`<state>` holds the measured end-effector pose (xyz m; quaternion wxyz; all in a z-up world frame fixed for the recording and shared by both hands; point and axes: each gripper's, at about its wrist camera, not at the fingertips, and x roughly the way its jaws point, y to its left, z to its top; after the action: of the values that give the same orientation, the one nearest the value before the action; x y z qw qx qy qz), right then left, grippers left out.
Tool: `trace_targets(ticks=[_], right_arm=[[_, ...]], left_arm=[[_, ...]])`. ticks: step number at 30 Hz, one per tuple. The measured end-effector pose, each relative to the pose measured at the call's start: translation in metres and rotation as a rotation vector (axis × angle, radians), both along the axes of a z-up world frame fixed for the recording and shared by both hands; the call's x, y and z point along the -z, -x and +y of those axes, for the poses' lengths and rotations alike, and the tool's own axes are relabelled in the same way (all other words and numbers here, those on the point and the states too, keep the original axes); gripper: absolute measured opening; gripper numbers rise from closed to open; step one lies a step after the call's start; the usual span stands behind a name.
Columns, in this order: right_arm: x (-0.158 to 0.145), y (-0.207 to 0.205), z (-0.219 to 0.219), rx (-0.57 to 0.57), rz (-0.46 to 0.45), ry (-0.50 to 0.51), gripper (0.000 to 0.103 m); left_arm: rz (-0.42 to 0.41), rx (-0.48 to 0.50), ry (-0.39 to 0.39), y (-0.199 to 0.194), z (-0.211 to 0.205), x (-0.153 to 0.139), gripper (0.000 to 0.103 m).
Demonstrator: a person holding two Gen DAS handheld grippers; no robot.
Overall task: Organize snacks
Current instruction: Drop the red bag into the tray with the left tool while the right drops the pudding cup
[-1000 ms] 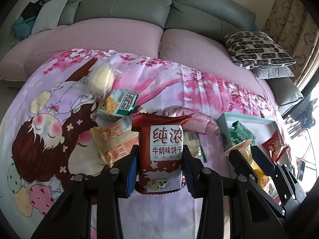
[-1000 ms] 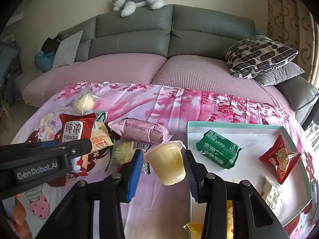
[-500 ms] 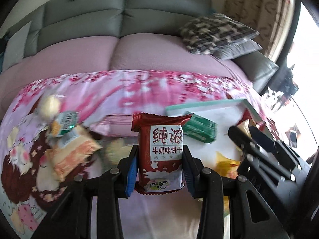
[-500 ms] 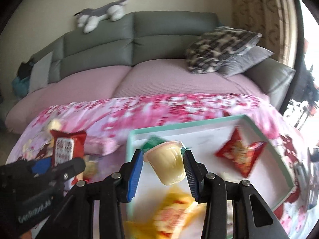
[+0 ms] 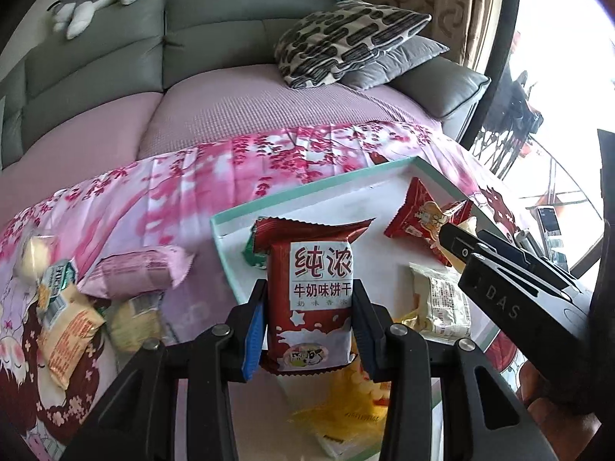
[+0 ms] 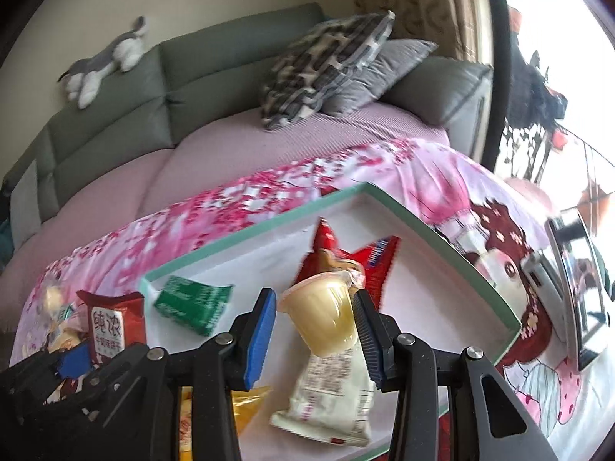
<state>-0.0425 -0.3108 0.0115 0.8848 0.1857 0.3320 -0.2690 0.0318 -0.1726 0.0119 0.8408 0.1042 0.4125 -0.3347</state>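
- Grey sofa, smooth leather-like back, ribbed mauve seat cover; patterned cushion stacked on a plain grey one.
- Pink cherry-blossom cartoon cloth, thin and creased, drapes the surface in front of the sofa.
- Rectangular tray, white floor, mint-green rim, sits on the cloth. Inside: green foil pack, red crinkled packet, white wrapper, yellow bag.
- Loose snacks lie on the cloth left of the tray: pink pillow pack, orange pack.
- Left gripper: blue pads clamped on both sides of the red biscuit pack, glossy film with a serrated top edge. Pack stands upright between the fingers, over the tray's near-left part.
- Right gripper: pads closed on the pudding cup, translucent plastic, tapered, pale yellow filling, foil lid. Cup is tilted, narrow base toward the camera, over the white wrapper in the tray.
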Motion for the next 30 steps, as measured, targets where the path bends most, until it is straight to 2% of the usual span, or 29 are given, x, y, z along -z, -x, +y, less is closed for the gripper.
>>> trace_targets(ticks=[6,13,17,21,23,25,27,28,29,30], right_arm=[[0.009,-0.002,-0.009,0.015,0.012,-0.037,0.045],[0.009,-0.010,-0.001,-0.018,0.017,-0.030,0.045],[0.009,-0.012,0.001,-0.031,0.013,-0.038,0.046],[0.011,-0.012,0.002,-0.031,0.019,-0.047,0.046],[0.009,-0.012,0.003,-0.031,0.011,-0.041,0.047],[0.008,-0.012,0.003,-0.033,0.008,-0.039,0.053],[0.008,-0.013,0.004,-0.036,0.011,-0.039,0.054],[0.009,-0.013,0.004,-0.037,0.016,-0.039,0.056],[0.010,-0.014,0.005,-0.038,0.022,-0.038,0.059],[0.011,-0.015,0.005,-0.038,0.029,-0.037,0.067]], left_arm=[[0.010,0.009,-0.035,-0.003,-0.011,0.013,0.042],[0.002,0.017,-0.036,-0.002,-0.009,0.007,0.043],[-0.006,-0.013,-0.045,-0.004,-0.003,0.000,0.057],[0.024,-0.087,-0.035,-0.016,0.016,-0.003,0.061],[0.050,-0.139,-0.027,-0.024,0.027,-0.001,0.069],[0.066,-0.176,-0.030,-0.030,0.036,0.001,0.069],[0.085,-0.236,-0.051,-0.038,0.048,0.005,0.070],[0.089,-0.255,-0.058,-0.040,0.052,0.006,0.074],[0.090,-0.291,-0.074,-0.043,0.059,0.008,0.083],[0.087,-0.312,-0.083,-0.045,0.063,0.009,0.087]])
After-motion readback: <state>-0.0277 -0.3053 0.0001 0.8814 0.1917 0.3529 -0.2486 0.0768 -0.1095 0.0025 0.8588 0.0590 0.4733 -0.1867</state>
